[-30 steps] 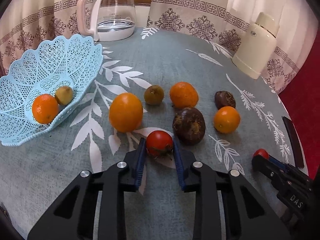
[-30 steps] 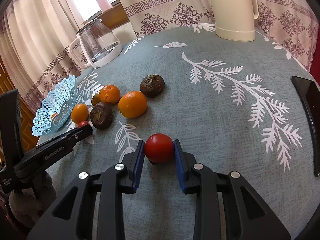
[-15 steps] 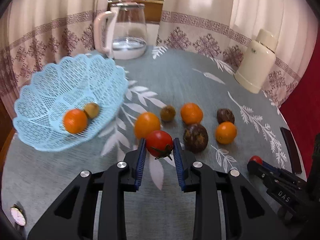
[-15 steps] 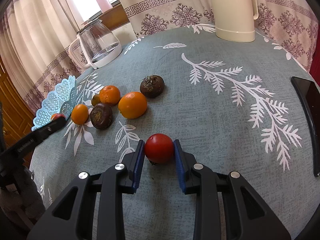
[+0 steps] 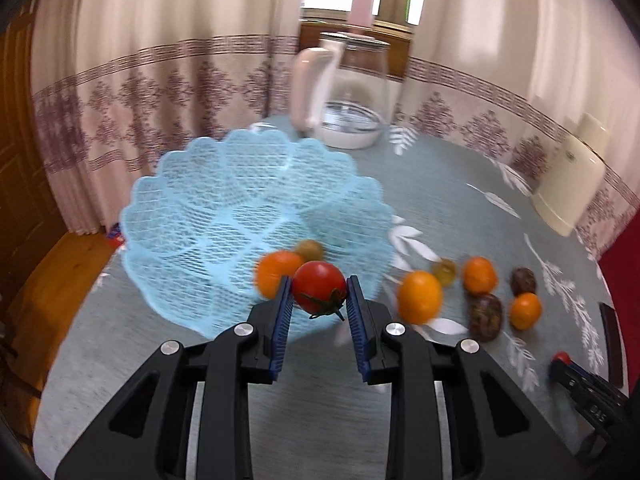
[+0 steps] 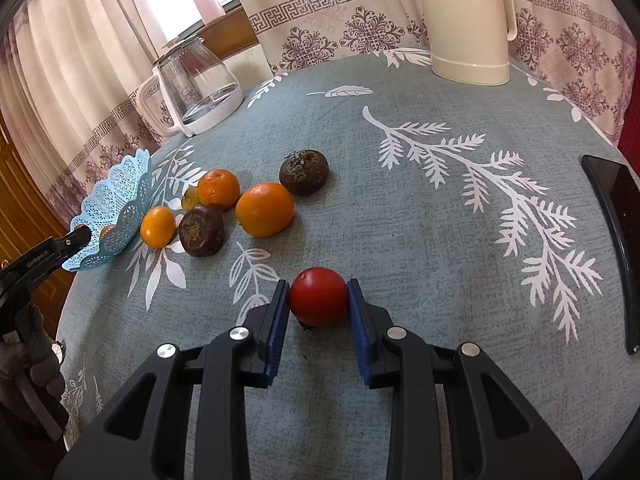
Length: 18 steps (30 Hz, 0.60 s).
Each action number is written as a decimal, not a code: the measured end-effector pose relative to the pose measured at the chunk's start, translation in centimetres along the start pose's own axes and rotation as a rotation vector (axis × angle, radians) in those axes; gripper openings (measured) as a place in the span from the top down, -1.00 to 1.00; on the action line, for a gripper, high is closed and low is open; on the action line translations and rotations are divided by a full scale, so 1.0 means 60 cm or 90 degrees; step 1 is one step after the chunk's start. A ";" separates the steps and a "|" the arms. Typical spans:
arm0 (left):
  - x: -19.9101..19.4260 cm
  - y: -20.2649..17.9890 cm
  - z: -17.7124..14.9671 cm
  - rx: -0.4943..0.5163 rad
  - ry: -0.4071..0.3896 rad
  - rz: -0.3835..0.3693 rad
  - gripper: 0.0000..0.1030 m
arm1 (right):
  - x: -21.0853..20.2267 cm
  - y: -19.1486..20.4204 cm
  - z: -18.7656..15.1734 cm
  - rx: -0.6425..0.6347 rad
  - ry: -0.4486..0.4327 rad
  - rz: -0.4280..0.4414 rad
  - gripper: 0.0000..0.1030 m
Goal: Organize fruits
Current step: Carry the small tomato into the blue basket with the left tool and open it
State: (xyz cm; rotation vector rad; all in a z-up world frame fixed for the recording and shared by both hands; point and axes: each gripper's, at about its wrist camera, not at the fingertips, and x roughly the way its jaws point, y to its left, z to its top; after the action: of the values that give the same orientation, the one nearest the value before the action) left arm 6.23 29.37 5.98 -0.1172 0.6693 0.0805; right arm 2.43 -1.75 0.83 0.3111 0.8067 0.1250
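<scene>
Your left gripper (image 5: 319, 308) holds a red tomato (image 5: 319, 293) pinched between its blue pads, lifted clear of the cloth and hanging over the near rim of the blue lattice basket (image 5: 208, 216). Inside the basket, just behind the tomato, lie an orange (image 5: 276, 272) and a small greenish fruit (image 5: 310, 249). Step in hand, by my reading: carrying this tomato to the basket for release. The view is blurred, so exact height above the rim cannot be judged. The next move calls for travel further over the basket's hollow, then a gentle opening so the tomato settles beside the orange rather than striking it.

Your right gripper (image 6: 318, 305) is closed on a second tomato (image 6: 318, 297), well away from the basket (image 6: 116, 216), low over the tablecloth (image 6: 420, 240); whether it touches cannot be told. Between it and the basket sit three oranges and two dark fruits.
</scene>
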 end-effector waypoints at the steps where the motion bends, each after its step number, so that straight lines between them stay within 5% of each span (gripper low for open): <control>1: 0.003 0.009 0.002 -0.004 -0.001 0.009 0.46 | 0.000 0.000 0.000 0.000 0.000 -0.001 0.43; 18: 0.032 0.063 0.004 -0.030 0.006 0.055 0.43 | 0.003 0.003 -0.001 -0.006 0.000 -0.007 0.43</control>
State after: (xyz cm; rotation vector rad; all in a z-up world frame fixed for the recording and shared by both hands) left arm 7.44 33.19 4.66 -0.1344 0.6819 0.1796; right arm 2.49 -1.52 0.73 0.2968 0.8081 0.1182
